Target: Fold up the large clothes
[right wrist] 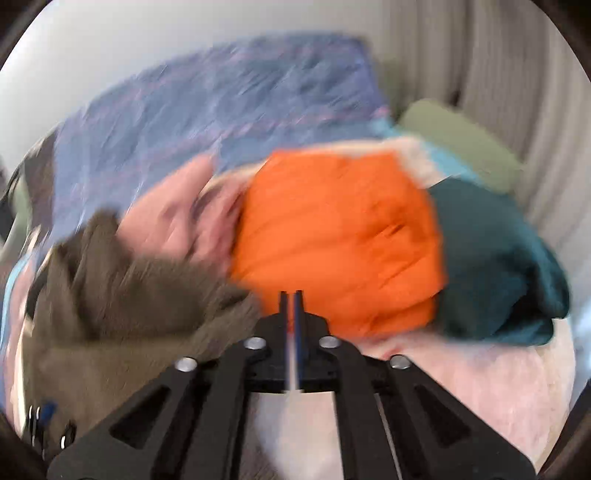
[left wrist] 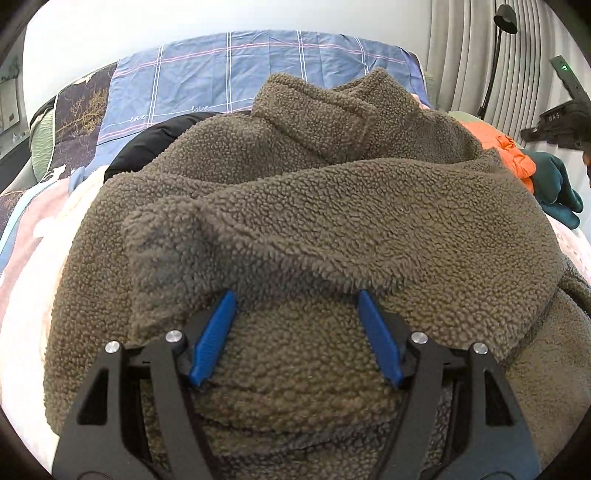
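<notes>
A large olive-brown fleece jacket [left wrist: 314,206] lies on the bed, its collar at the far end and one sleeve folded across its front. My left gripper [left wrist: 297,295] is open, its blue fingers [left wrist: 214,336] resting on the jacket's lower part just below the sleeve's edge, holding nothing. The jacket shows blurred at the lower left of the right wrist view [right wrist: 122,295]. My right gripper [right wrist: 291,295] is shut with nothing between its fingers, above the pale pink bedding, pointing toward an orange garment [right wrist: 340,236]. It also shows at the far right of the left wrist view [left wrist: 561,122].
The orange garment [left wrist: 513,155] and a teal garment [right wrist: 495,258] lie right of the jacket. A black garment [left wrist: 147,144] lies behind it at left. A blue plaid sheet [left wrist: 240,74] covers the far bed. Curtains [left wrist: 465,48] and a black lamp [left wrist: 504,22] stand at right.
</notes>
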Motion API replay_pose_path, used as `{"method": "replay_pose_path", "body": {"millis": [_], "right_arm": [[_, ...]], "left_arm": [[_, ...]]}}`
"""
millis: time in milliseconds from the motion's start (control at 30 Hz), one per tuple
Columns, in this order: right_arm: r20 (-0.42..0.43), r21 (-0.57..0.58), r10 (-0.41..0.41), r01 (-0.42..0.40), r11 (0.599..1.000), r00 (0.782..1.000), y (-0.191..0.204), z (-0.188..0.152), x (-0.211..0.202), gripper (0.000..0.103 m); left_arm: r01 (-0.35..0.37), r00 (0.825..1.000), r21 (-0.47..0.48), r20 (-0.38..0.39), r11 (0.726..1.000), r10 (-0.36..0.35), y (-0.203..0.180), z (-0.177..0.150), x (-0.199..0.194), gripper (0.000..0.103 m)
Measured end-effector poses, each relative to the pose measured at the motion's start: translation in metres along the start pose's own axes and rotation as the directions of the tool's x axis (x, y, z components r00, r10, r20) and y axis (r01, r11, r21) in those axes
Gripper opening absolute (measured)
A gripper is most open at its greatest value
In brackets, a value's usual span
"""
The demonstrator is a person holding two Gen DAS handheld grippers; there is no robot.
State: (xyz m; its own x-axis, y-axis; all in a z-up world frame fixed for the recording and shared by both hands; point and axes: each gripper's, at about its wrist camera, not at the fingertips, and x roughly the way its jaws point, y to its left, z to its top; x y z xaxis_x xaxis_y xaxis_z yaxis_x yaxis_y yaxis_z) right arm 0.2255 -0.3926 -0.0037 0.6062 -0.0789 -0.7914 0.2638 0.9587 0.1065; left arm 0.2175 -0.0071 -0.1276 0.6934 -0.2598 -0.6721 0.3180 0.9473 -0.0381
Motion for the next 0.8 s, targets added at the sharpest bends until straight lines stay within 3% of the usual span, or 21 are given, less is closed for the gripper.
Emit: {"method": "replay_pose_path", "body": {"millis": [33,67,133,167,200,233,267,333,367,400,500,533,567,633,700,733,800], "right_arm": [[-0.052,0.007,0.024,-0.023,1.0,0.998,0.009,-0.006,0.013,0.066],[-0.083,0.006,0.017,-0.016,1.0,0.996,0.014,-0.007,0.022,0.077],[-0.183,-0.005,0.012,-0.013,1.0,0.983,0.025,-0.016,0.053,0.077],[-0.218,0.016,0.043,-0.04,0.999,0.975,0.026,-0.02,0.065,0.072],[-0.232,0.067,0.092,-0.078,0.995,0.968,0.022,-0.025,0.076,0.053],[-0.214,0.142,0.134,-0.105,0.984,0.968,0.016,-0.028,0.078,0.026],[-0.156,0.174,0.148,-0.12,0.977,0.977,0.013,-0.026,0.067,0.018],[-0.021,0.137,0.131,-0.127,0.982,0.991,0.015,-0.019,0.038,0.015],[0.062,0.094,0.122,-0.127,0.987,0.991,0.017,-0.017,0.02,0.015],[0.073,0.065,0.116,-0.12,0.991,0.991,0.017,-0.017,0.018,0.015],[-0.037,0.098,0.068,-0.064,0.993,0.997,0.003,-0.026,0.059,0.021],[-0.087,0.13,0.069,-0.058,0.99,0.994,-0.004,-0.033,0.079,0.032],[-0.058,0.158,0.058,-0.048,0.986,0.997,-0.009,-0.039,0.079,0.051],[0.008,0.18,0.027,-0.028,0.983,1.0,-0.009,-0.044,0.065,0.063],[0.048,0.149,-0.004,-0.004,0.989,0.999,0.001,-0.048,0.045,0.063],[0.117,0.11,-0.03,0.017,0.994,0.993,0.012,-0.052,0.023,0.063],[0.229,0.004,0.006,-0.007,1.0,0.973,0.033,-0.068,-0.013,0.064]], "left_arm": [[0.001,1.0,0.0,0.0,1.0,-0.001,0.0,0.001,0.0,0.071],[0.003,1.0,-0.002,0.001,1.0,-0.003,0.001,0.001,0.0,0.071],[0.008,1.0,-0.007,0.006,1.0,-0.008,0.002,0.0,-0.002,0.071],[0.01,1.0,-0.009,0.007,1.0,-0.01,0.003,0.0,-0.002,0.071],[0.013,1.0,-0.011,0.008,1.0,-0.013,0.003,0.0,-0.002,0.071],[0.015,1.0,-0.013,0.009,1.0,-0.015,0.004,0.0,-0.002,0.071],[0.017,1.0,-0.014,0.012,1.0,-0.017,0.004,0.0,-0.003,0.071],[0.037,0.999,-0.026,0.041,0.999,-0.035,0.007,0.0,-0.01,0.071],[0.06,0.996,-0.037,0.064,0.997,-0.058,0.01,0.0,-0.015,0.071],[0.092,0.991,-0.06,0.099,0.994,-0.086,0.015,0.0,-0.022,0.071],[0.145,0.986,-0.104,0.097,0.984,-0.135,0.024,0.0,-0.021,0.071],[0.135,0.989,-0.108,0.07,0.985,-0.128,0.025,0.0,-0.016,0.071],[0.115,0.993,-0.101,0.041,0.988,-0.111,0.023,0.0,-0.011,0.071],[0.092,0.995,-0.074,0.035,0.993,-0.09,0.018,0.0,-0.01,0.074],[0.093,0.995,-0.064,0.034,0.994,-0.091,0.016,0.0,-0.01,0.076],[0.098,0.995,-0.068,0.037,0.993,-0.096,0.017,0.0,-0.011,0.076],[0.116,0.992,-0.081,0.049,0.99,-0.112,0.019,0.0,-0.014,0.076]]}}
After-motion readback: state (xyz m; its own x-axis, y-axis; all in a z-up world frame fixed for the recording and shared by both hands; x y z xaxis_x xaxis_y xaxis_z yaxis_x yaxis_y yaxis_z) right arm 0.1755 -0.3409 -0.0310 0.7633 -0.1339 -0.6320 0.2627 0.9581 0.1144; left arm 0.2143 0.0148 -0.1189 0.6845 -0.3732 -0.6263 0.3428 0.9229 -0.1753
